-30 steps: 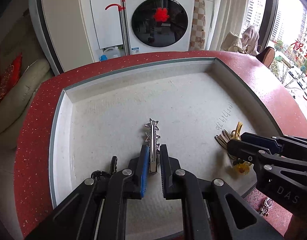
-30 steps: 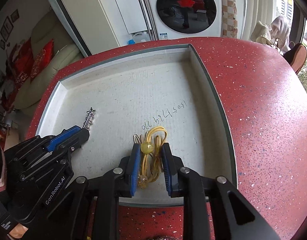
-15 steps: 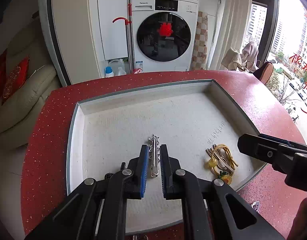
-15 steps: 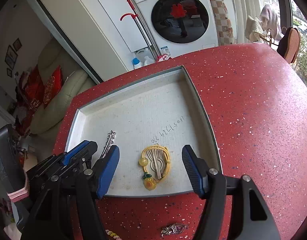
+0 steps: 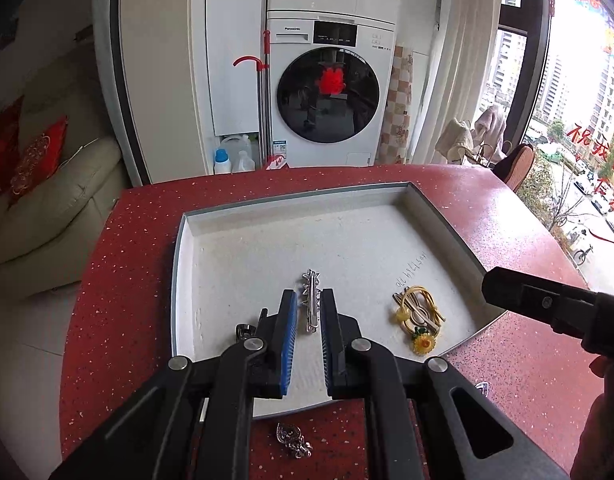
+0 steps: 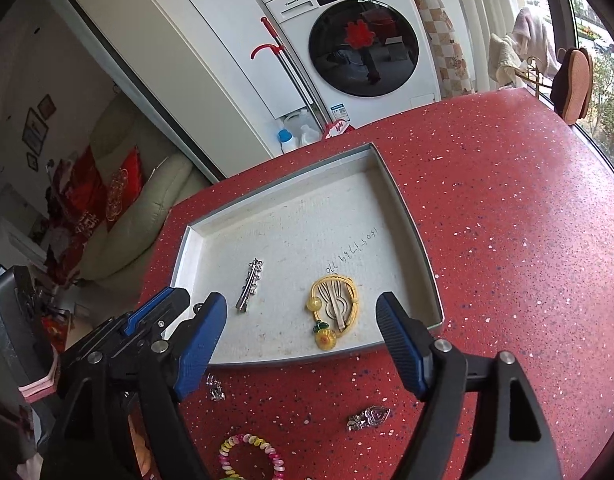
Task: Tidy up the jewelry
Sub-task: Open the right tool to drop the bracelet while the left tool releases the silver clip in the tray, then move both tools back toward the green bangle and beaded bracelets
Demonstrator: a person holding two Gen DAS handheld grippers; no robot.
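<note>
A silver star-studded hair clip [image 5: 311, 292] [image 6: 249, 290] lies in the white tray [image 5: 307, 236] [image 6: 307, 220]. My left gripper [image 5: 309, 300] [image 6: 163, 304] hovers above and short of it. Its jaws are shut to a narrow slit with nothing in them, and the clip shows through the slit. A yellow hair tie with a sunflower charm [image 5: 417, 312] [image 6: 337, 304] rests near the tray's front right. My right gripper [image 6: 301, 299] [image 5: 491, 284] hangs over it with the jaws opening wide. Nothing is pressed between its pads.
On the red speckled counter [image 6: 507, 240] in front of the tray lie two small silver brooches [image 6: 369, 416] [image 6: 215, 390] and a coloured spiral bracelet [image 6: 251, 456]. A dark clip [image 5: 243, 330] sits at the tray's near left. A washing machine stands beyond the counter.
Both grippers rose and drew back from the tray. The right jaws spread and let go of the yellow hair tie, which stays on the tray. The silver clip stays put.
</note>
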